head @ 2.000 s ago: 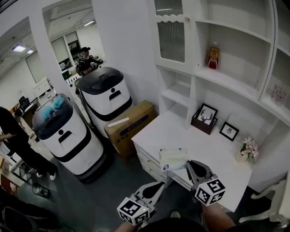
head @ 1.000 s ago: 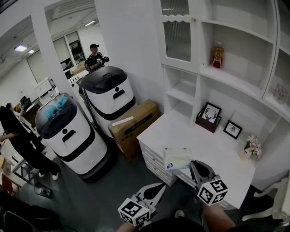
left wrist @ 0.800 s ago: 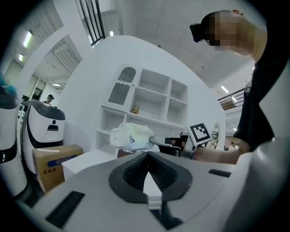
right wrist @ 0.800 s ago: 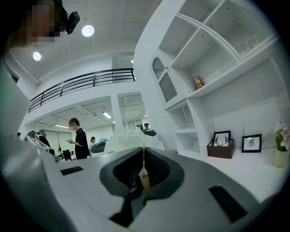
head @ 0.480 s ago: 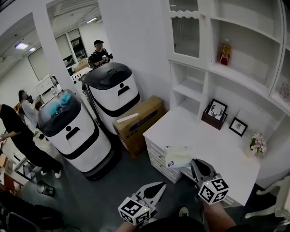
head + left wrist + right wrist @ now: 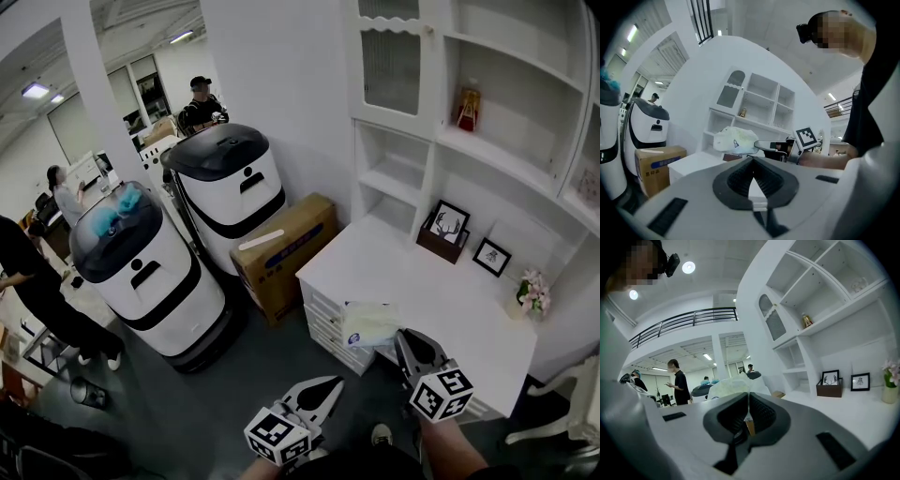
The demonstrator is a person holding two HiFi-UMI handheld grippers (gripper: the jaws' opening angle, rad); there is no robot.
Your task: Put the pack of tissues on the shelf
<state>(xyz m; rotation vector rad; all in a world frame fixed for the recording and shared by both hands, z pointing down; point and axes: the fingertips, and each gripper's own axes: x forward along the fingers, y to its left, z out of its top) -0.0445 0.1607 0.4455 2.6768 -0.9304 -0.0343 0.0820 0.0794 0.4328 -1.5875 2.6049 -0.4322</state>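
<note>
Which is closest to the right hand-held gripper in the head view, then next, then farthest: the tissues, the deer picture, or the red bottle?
1. pack of tissues: clamped in the right hand-held gripper, at the desk's front.
2. deer picture: at the back of the desk.
3. red bottle: up on a higher shelf.

Bright, flat indoor light; wide lenses bend everything.
Ceiling strips [image 6: 36,90] far left and round lamps [image 6: 688,267] overhead do the lighting; the lamps flare white. Shelving [image 6: 525,159] on the right is nearly washed out, with faint shadows in its bays; floor [image 6: 187,403] reads dark. Walls bow at the head view's edges. Both gripper views sit inside a black round vignette; left gripper [image 6: 752,159] and right gripper [image 6: 749,394] bodies, near the lens, look soft, the far room sharper.
</note>
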